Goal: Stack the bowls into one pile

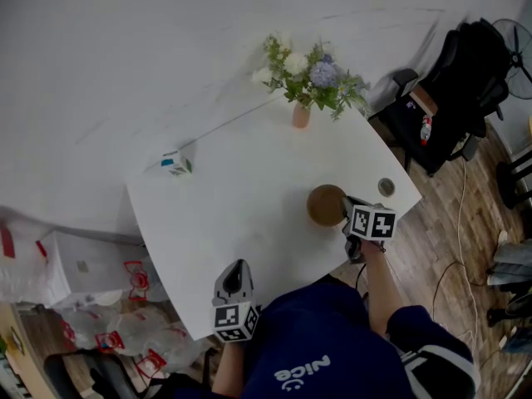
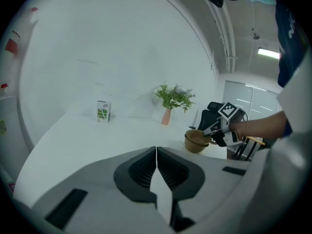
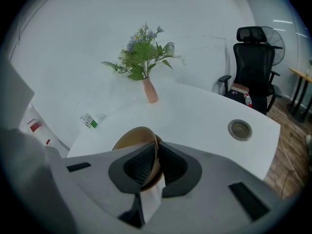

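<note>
The right gripper (image 3: 156,152) clamps the rim of the top bowl (image 3: 132,139), seated on the pile (image 2: 196,144) near the table's (image 1: 224,189) right edge (left gripper (image 2: 156,156) shut, empty), so a sideways tug while letting go could tilt it or drag the pile off.

Head view overhead; both gripper views low, sharing table (image 1: 249,185), vase (image 1: 301,116).

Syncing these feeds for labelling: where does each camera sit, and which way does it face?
Head view: on the person's head, steeply down onto the white table; both forearms show.
Left gripper view: on the left hand-held gripper, across the table; its closed jaws show.
Right gripper view: on the right hand-held gripper, toward the flower vase; jaws pinching the brown bowl.
All share bowl and vase.
</note>
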A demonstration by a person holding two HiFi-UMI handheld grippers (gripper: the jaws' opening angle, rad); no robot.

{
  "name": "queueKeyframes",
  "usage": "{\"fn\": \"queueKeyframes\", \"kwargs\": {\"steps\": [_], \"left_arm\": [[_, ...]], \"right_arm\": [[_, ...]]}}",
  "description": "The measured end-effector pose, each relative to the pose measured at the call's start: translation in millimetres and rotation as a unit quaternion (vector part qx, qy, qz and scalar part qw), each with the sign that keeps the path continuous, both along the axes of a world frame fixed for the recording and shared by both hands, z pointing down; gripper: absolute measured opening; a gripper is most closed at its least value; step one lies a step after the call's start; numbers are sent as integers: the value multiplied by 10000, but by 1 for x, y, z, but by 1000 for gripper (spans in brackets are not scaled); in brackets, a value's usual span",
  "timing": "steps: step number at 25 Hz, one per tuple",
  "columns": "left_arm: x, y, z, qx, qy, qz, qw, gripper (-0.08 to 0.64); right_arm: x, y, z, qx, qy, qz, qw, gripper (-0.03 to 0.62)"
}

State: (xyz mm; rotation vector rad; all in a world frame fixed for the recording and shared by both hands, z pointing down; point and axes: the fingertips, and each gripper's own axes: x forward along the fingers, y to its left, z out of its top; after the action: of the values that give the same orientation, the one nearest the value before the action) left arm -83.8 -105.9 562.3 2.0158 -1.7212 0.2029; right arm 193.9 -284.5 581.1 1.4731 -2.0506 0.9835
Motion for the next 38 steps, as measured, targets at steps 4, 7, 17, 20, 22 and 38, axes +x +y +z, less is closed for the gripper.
{"fn": "queueKeyframes", "kwargs": {"steps": [4,7,17,20,22,38], "left_arm": [[-2,-1,0,28,12,-20,10000,23],[-5,-1,-1,58,14,-55,10000,23],[-17,7,-5,184,39,-197,9996,23],[-31,10,-13,287,81,-411,9987,23],[-44,14,-20,390,110,-582,9975,23],[-93,56,-54,905,-3,-1214,9885,23]], "right_arm": [[-2,0,1,63,99,-58,9999,62],[-6,1,1,104,-73,-112,9999,158],[-14,0,-40,1020,-81,-209,9945,179],[-25,1,-66,1604,-16,-392,9863,179],[-32,4,-80,1973,16,-521,9790,179],[-105,95,-86,2954,24,-1408,9449,179]]}}
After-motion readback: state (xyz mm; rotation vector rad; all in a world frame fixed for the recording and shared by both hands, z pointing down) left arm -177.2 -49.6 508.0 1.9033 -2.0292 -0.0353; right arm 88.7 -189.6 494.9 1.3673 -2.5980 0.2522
